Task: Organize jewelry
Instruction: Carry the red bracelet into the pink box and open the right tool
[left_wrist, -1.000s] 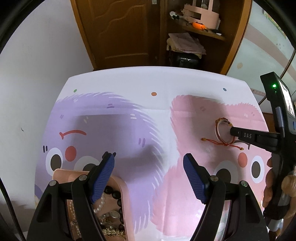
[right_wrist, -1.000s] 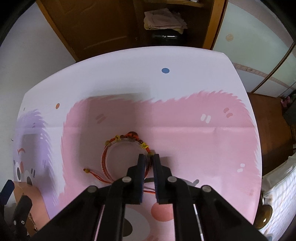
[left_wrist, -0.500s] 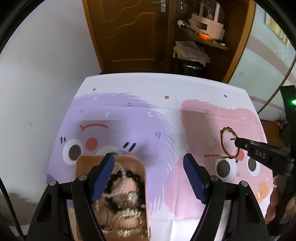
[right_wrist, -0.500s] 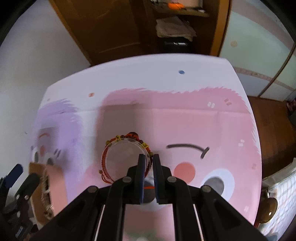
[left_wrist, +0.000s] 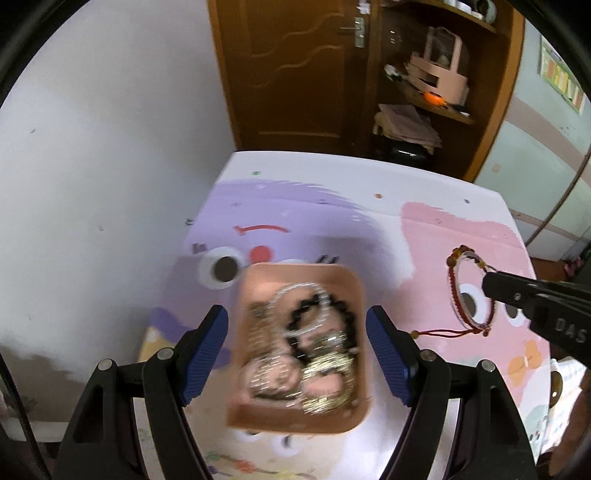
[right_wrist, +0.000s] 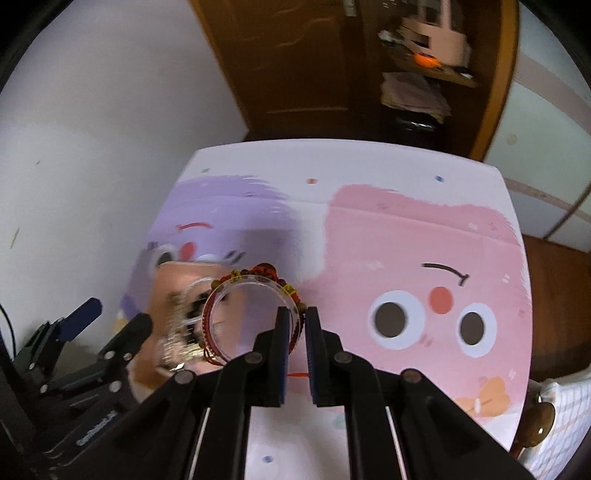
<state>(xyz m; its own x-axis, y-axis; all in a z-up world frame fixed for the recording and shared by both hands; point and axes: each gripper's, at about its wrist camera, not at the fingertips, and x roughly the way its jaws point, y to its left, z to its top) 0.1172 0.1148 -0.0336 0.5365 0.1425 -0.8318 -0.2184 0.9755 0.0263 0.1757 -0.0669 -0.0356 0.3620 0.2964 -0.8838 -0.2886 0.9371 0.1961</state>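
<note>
red beaded bracelet (right_wrist: 251, 314) hangs upright, cord tails dangling; peach tray (left_wrist: 354, 291) sits heaped with tangled beads and chains.

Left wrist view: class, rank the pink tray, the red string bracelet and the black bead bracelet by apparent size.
1. pink tray
2. red string bracelet, though raised nearer the camera
3. black bead bracelet, partly buried, so unsure against 2

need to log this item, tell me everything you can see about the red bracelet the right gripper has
The red bracelet is a loop of several thin red cords wrapped on a clear plastic ring, with small brown, red and yellow beads clustered along its top. Loose red cord tails ending in small beads trail from its lower end. The right gripper pinches its rim between both fingers, holding it upright and off the cartoon-print tablecloth. Nothing else is seen touching it. It hangs to the right of the pink jewelry tray.
</note>
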